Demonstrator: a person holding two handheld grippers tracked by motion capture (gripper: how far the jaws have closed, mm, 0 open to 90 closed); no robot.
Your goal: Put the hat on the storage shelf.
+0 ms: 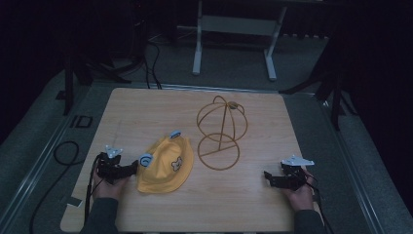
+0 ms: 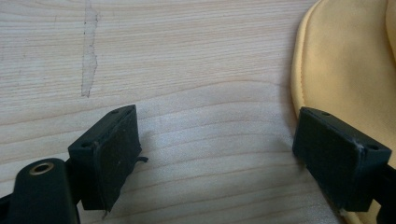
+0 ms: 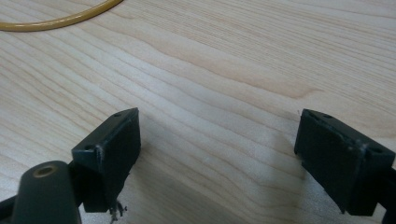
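On the wooden table [image 1: 146, 105], a yellow hat [image 1: 165, 168] lies flat near the front edge, with a small white bone-shaped patch on its crown and two pale blue tags at its brim. Just beside the hat, toward the back and to its right, stands a wire hat stand [image 1: 221, 131], a golden globe-shaped frame on a stem over a round ring base that rests on the wood. To the left of the hat, the left gripper [image 1: 130, 169] is held low over the table, its tips right at the hat's left brim; in the left gripper view [image 2: 217, 149] its jaws are spread wide and released, bare wood between them, and the hat [image 2: 345, 60] runs behind the jaw at that view's right. Well apart from the hat, past the stand's base toward the table's right edge, the right gripper [image 1: 269, 178] rests in the person's hand; in the right gripper view [image 3: 217, 149] its jaws are also parted with nothing between them, and an arc of the stand's ring [image 3: 60, 19] curves across that view's upper left corner.
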